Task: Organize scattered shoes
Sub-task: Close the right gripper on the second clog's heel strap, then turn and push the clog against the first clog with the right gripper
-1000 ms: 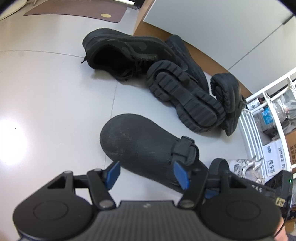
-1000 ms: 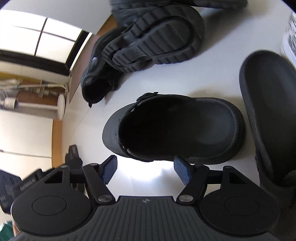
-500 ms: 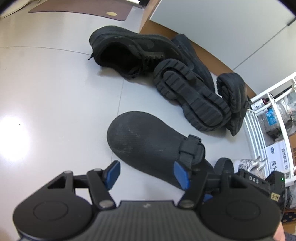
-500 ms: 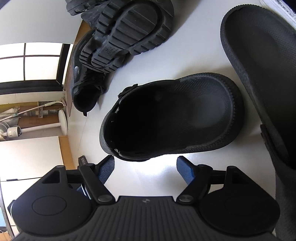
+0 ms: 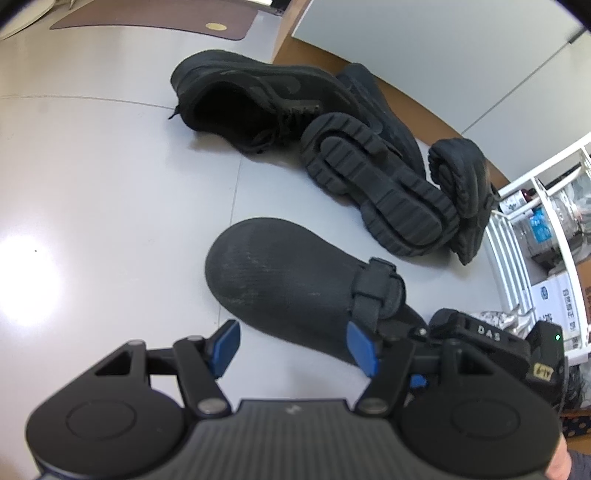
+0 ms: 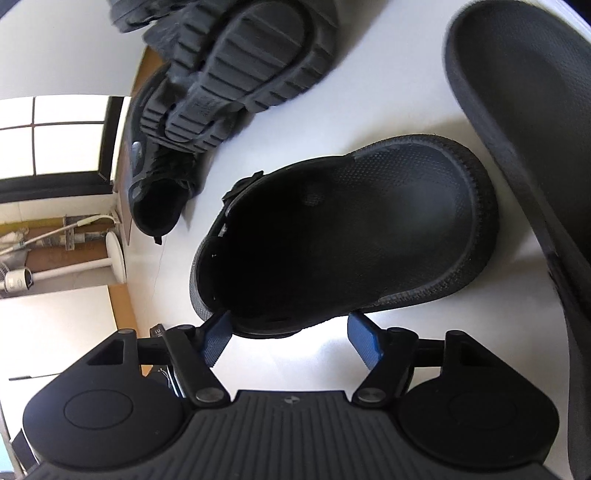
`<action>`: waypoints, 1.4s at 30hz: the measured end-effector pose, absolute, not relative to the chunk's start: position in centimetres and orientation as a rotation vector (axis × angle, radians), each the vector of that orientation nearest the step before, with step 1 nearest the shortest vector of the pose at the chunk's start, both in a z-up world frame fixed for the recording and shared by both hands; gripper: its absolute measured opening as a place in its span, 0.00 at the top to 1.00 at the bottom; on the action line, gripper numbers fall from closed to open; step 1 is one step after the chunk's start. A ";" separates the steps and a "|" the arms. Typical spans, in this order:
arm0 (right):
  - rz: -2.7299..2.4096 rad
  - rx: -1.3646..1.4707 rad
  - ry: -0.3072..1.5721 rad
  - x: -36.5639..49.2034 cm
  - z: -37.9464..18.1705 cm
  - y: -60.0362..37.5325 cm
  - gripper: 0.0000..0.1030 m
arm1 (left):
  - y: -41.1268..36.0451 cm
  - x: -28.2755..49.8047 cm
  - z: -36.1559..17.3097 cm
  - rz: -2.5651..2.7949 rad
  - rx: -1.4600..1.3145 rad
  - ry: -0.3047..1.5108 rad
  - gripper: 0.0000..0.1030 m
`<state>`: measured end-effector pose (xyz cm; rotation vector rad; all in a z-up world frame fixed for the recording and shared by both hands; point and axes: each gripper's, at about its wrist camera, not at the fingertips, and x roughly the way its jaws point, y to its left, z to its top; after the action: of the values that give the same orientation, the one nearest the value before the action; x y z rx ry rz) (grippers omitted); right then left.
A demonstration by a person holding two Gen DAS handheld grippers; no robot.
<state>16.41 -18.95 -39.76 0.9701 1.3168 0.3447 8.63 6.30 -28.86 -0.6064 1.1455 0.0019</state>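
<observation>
- The pale grey tiled floor (image 5: 110, 177) takes up most of both views, glossy, with a bright glare patch at the left of the left wrist view.
- A white wall panel (image 5: 424, 48) with a brown skirting strip below it runs behind the shoes.
- A white wire rack (image 5: 517, 229) stands at the right edge of the left wrist view, with boxes and bottles on its shelves.
- A black lace-up sneaker (image 5: 255, 96) lies on its side near the skirting, its opening facing the camera.
- A second black sneaker (image 5: 376, 184) lies sole-up against the first, its chunky ridged tread showing; a third dark shoe (image 5: 461, 177) leans against its far end.
- A black clog (image 5: 280, 284) lies sole-up on the floor just ahead of the left gripper, its heel strap folded across the back.
- The matching black clog (image 6: 351, 236) sits upright on the floor in the right wrist view, its opening facing the camera, just beside the overturned one.
- The left gripper (image 5: 295, 347) hangs over the overturned clog's heel end with its blue pads apart; its right pad is close beside the strap, though I cannot tell whether it touches, and nothing is clamped.
- The right gripper (image 6: 291, 338) is at the near rim of the upright clog with its jaws closing; the rim lies between the blue pads, the left pad at or against the side wall, the right pad clear of the shoe, so it is not yet gripped.
- A brown floor mat (image 5: 147, 26) lies at the top of the left wrist view.
</observation>
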 end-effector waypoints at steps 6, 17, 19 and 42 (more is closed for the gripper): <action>0.393 0.903 1.284 17.1 -38.8 -18.9 0.53 | 6.0 8.6 -29.1 0.000 -0.605 1.153 0.35; 0.352 0.794 1.232 17.8 -36.6 -19.4 0.65 | 6.0 8.6 -29.0 -0.004 -0.605 1.152 0.35; 0.338 0.784 1.230 17.9 -36.4 -19.4 0.63 | 5.9 8.6 -29.0 -0.004 -0.604 1.152 0.35; 0.324 0.718 1.207 19.3 -36.5 -19.1 0.66 | 6.0 8.6 -29.3 -0.006 -0.599 1.169 0.35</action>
<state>19.28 -19.11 -36.47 0.7176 1.2074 0.3237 8.64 6.01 -29.30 -0.5994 1.1688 -0.0059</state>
